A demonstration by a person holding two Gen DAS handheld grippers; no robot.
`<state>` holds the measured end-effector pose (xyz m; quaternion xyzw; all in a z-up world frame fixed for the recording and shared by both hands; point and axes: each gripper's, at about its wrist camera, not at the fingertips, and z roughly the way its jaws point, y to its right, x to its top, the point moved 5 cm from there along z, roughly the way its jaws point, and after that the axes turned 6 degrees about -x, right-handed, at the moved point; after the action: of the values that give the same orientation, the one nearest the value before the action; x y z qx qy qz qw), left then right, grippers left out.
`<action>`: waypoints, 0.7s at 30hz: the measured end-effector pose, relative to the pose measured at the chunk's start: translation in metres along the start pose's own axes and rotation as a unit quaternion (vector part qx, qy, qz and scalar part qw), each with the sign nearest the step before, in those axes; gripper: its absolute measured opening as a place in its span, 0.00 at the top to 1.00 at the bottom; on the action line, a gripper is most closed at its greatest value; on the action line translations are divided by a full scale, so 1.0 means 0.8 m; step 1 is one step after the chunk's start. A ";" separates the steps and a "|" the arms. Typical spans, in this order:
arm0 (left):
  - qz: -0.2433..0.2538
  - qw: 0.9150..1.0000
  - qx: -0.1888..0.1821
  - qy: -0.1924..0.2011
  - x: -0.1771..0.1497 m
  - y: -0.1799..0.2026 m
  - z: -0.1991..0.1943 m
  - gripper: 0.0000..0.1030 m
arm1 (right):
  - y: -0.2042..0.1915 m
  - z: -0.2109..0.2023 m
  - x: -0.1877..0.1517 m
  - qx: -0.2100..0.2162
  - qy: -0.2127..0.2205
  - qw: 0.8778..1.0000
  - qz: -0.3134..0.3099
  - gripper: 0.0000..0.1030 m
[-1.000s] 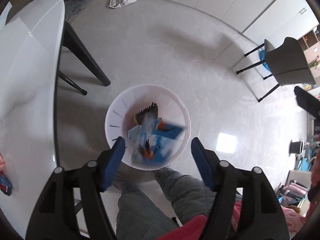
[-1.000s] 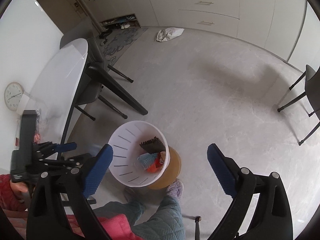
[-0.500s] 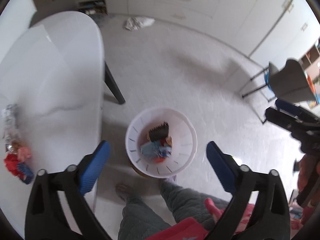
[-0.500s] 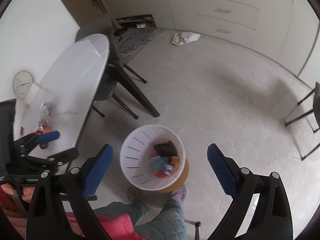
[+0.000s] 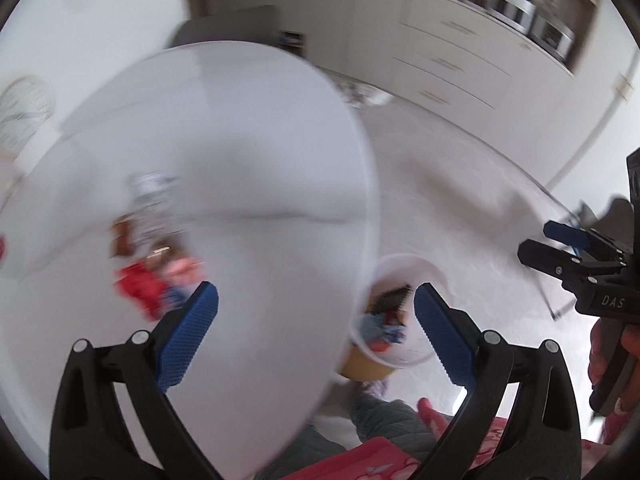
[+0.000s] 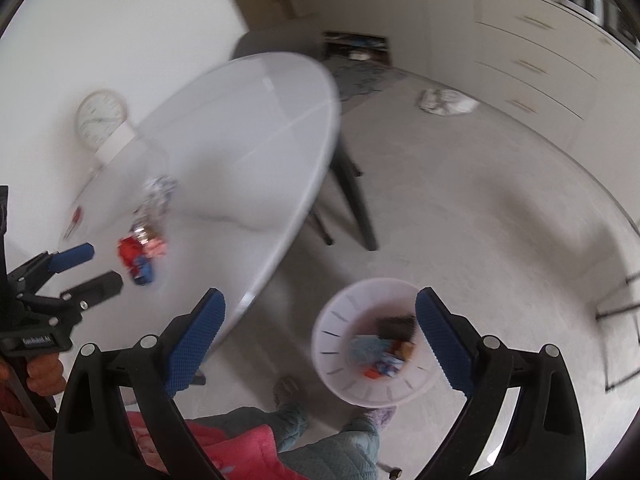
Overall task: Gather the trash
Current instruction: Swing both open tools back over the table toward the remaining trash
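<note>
Left claw spread wide, nothing between the blue pads; its jaws have just been opening, and they hang empty above the table edge. Right claw equally wide, empty, over the floor beside the table. Nearest below: person's quilted legs and a pink garment. Bin, white with slotted wall, stands on the floor just ahead of the feet, under and between the right claw's pads; in the left view the bin sits close inside the right-hand pad, partly hidden by the table rim. Inside it: blue and red wrappers and a dark ribbed piece; blur hides detail. On the table, left of the left claw's left pad, a loose pile of trash: red and pink scraps, something silvery farther back. In the right view the same trash lies just beyond the left claw's tips, apart from them. Farther off: clock against the wall, crumpled bag on the floor near the cabinets.
</note>
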<state>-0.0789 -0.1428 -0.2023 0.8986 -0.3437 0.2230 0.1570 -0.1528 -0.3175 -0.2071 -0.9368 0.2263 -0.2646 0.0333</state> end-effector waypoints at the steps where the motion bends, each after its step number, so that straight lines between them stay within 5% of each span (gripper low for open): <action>1: -0.011 1.000 0.009 0.003 -0.004 -0.020 -0.007 0.08 | -0.021 0.008 0.005 0.009 -0.003 1.000 -0.015 0.07; 11: -0.146 0.984 0.095 0.025 -0.044 -0.244 -0.066 0.08 | -0.256 0.124 0.052 0.109 -0.057 0.985 -0.120 0.07; 21: -0.192 0.978 0.082 0.006 -0.073 -0.353 -0.043 0.08 | -0.355 0.253 0.079 0.071 -0.130 0.985 -0.091 0.07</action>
<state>0.0665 0.1058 -0.2392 0.9564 -0.1445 0.2212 0.1245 0.1142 -0.1025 -0.2982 -0.9751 0.1145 -0.1584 0.1051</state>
